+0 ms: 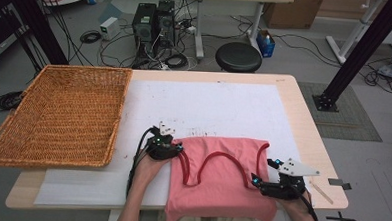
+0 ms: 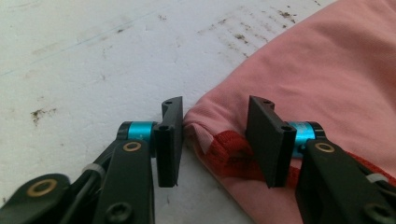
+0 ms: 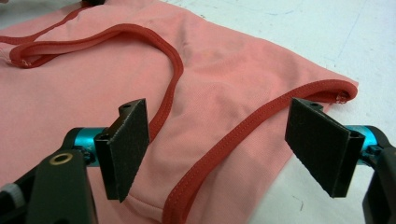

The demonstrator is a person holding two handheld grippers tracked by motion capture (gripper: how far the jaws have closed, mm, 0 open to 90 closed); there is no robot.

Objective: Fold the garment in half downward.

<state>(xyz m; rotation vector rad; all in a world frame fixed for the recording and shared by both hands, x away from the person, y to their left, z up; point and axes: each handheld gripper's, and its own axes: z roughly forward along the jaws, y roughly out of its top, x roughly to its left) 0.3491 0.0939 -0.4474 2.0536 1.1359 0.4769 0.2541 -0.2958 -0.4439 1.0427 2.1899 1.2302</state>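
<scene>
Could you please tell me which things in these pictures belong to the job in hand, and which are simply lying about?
In the job: pink top; left gripper, jaws astride its strap corner; right gripper, open over it.

Lying about: wicker basket; black stool; computer towers.

We lose the pink top's (image 1: 215, 186) lower hem past the table (image 1: 303, 125) edge at six o'clock, cut off by the high view's bottom border. At nine o'clock, the basket's (image 1: 58, 114) near corner is cropped. The person's forearms run out below.
</scene>
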